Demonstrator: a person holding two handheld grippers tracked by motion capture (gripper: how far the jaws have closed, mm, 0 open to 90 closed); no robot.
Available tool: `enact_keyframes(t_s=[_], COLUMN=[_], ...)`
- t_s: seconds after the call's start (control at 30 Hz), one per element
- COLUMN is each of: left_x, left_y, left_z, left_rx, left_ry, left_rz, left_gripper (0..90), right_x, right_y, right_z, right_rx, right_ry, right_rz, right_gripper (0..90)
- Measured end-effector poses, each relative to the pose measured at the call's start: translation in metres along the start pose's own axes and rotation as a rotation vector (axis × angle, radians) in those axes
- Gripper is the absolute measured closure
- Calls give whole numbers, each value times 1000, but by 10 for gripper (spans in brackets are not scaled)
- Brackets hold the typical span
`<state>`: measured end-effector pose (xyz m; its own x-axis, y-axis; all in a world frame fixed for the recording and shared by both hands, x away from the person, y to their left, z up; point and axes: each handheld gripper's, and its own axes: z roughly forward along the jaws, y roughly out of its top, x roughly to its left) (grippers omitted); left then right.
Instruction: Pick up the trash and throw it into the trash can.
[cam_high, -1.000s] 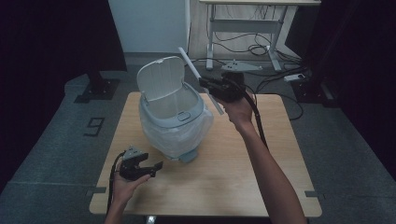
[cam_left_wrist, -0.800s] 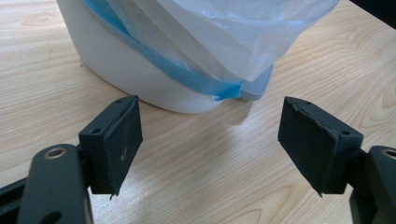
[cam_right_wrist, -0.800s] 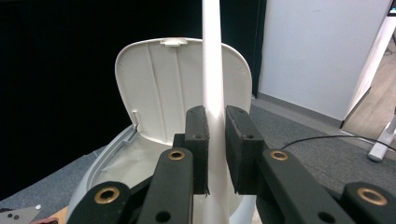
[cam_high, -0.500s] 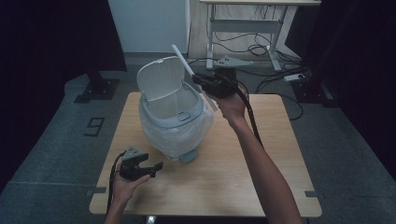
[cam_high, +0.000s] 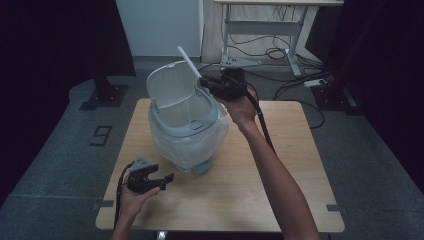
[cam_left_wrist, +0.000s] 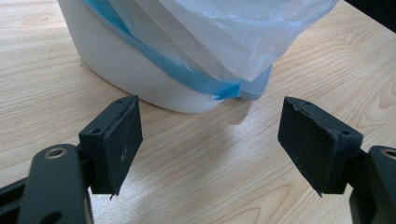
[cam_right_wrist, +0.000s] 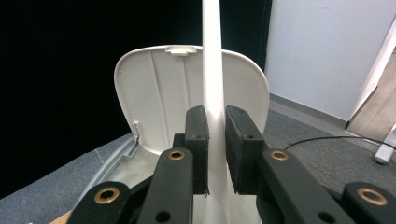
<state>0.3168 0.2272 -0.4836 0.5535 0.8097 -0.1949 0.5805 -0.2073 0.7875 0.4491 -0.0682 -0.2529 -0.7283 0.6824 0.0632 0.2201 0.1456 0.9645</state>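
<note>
A white plastic waste bin (cam_high: 186, 132) with a grey-blue rim, lined with a translucent plastic bag (cam_high: 192, 145) that hangs down its outside, stands on the far-left part of a light wooden table (cam_high: 280, 150). It serves as the landmark for this report. Its white hinged lid (cam_high: 170, 89) stands raised at the bin's far side, inner face toward the person.

Right gripper (cam_high: 212, 85): held above the bin's far-right rim, just beside the raised lid. Its two black jaws are clamped on a long, slender white plastic strip (cam_high: 189, 61), which slants up and away from the jaws over the lid's right edge. In the right gripper view the strip (cam_right_wrist: 212, 70) runs straight up between the pads, both pads pressing its sides, with the lid's inner face (cam_right_wrist: 163, 93) directly behind it and the bin's opening below. What kind of article the strip is cannot be told.

Left gripper (cam_high: 159, 181): resting low at the table's near-left part, on the near side of the bin and apart from it. Its jaws stand wide apart with nothing between them. In the left gripper view they face the bin's lower wall (cam_left_wrist: 135, 79), where the bag's blue band (cam_left_wrist: 187, 74) and a grey foot pedal (cam_left_wrist: 259, 86) at the base are seen; neither jaw touches the bin.
</note>
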Motion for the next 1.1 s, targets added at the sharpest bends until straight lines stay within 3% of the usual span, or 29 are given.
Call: enact_keyframes(t_s=[0.33, 1.1], left_x=[1, 4], left_y=[0, -2], left_z=[-2, -2], left_rx=[-7, -5], left_ry=[-6, -6], left_rz=[-6, -15], left_gripper=[219, 220], right_x=[7, 16], right_y=[5, 18], right_z=[25, 56], right_rx=[21, 31], right_ry=[14, 25], right_rz=[-12, -14], right_gripper=[795, 792])
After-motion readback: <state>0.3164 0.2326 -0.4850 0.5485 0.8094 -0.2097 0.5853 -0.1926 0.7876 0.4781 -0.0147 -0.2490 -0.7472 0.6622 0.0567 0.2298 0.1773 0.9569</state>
